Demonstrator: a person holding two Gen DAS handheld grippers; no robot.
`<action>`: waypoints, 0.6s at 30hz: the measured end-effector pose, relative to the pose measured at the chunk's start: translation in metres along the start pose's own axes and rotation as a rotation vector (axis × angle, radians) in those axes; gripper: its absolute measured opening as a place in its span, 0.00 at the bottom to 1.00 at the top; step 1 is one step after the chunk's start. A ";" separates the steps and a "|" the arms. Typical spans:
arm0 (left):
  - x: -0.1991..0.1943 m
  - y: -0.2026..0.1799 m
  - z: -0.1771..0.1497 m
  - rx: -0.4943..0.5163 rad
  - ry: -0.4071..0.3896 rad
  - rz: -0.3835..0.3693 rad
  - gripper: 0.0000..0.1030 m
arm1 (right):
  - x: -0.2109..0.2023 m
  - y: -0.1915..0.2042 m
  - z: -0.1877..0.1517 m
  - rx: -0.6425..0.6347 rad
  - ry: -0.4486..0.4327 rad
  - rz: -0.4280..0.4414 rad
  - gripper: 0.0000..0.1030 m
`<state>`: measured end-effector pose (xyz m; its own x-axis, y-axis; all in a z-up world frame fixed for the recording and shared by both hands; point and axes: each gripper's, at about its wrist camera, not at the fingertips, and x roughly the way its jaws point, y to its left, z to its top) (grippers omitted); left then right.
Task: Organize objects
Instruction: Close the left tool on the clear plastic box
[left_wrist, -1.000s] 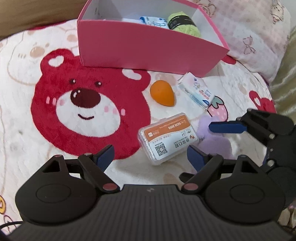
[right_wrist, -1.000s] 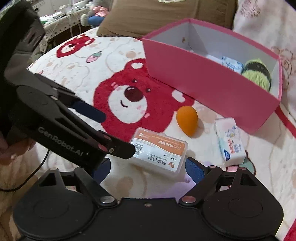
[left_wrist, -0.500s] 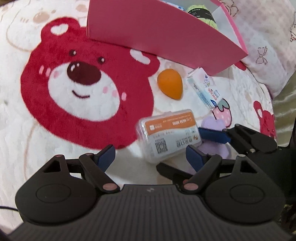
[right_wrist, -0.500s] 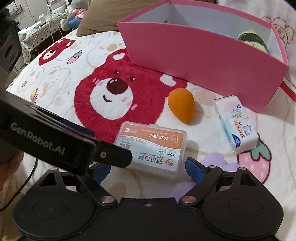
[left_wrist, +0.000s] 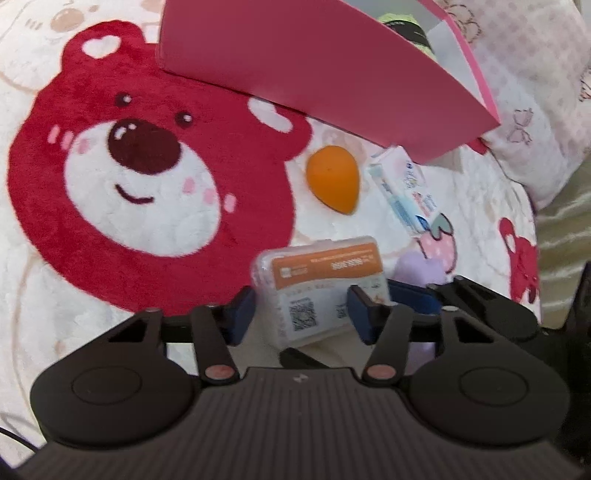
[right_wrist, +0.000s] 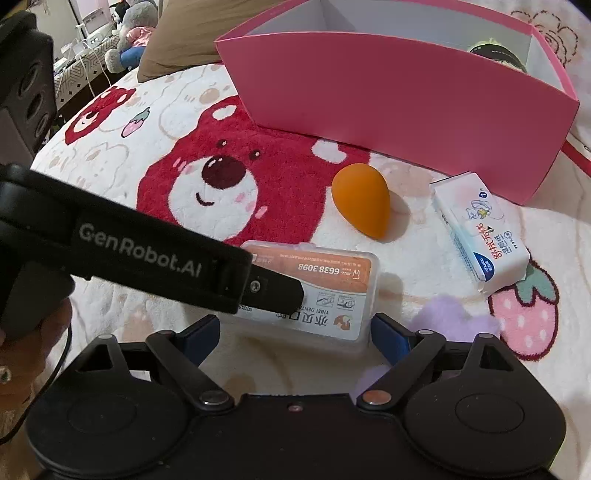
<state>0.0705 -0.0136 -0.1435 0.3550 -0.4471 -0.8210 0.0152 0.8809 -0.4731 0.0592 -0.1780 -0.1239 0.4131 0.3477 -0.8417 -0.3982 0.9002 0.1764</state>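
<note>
Our left tongs (left_wrist: 301, 314) are closing around the plastic box (left_wrist: 321, 284); our right tongs (right_wrist: 295, 334) stand wide open beside it, holding nothing.

We find the work surface to be a plush cream blanket (right_wrist: 110, 177) printed with a large red bear face (left_wrist: 140, 177) and small strawberries (right_wrist: 524, 321). A pink patterned pillow (left_wrist: 535, 92) lies at its far right edge, a brown cushion (right_wrist: 192, 33) at its far left. Beyond the bed, in the upper left of the right wrist view, we note a cluttered, dimly lit shelf (right_wrist: 81, 48) with cables and a grey soft toy (right_wrist: 133, 18).
</note>
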 end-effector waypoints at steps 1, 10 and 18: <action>0.000 -0.001 -0.001 0.010 0.000 0.007 0.47 | 0.001 0.001 0.000 -0.005 0.002 -0.003 0.89; 0.000 -0.002 0.000 0.016 0.000 0.008 0.45 | 0.007 0.003 -0.003 0.017 -0.014 -0.027 0.93; 0.005 -0.005 -0.001 0.063 0.024 0.004 0.52 | 0.012 0.008 -0.002 0.008 -0.004 -0.068 0.93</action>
<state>0.0709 -0.0201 -0.1459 0.3329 -0.4468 -0.8304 0.0735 0.8902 -0.4495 0.0594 -0.1674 -0.1334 0.4426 0.2867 -0.8497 -0.3624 0.9239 0.1229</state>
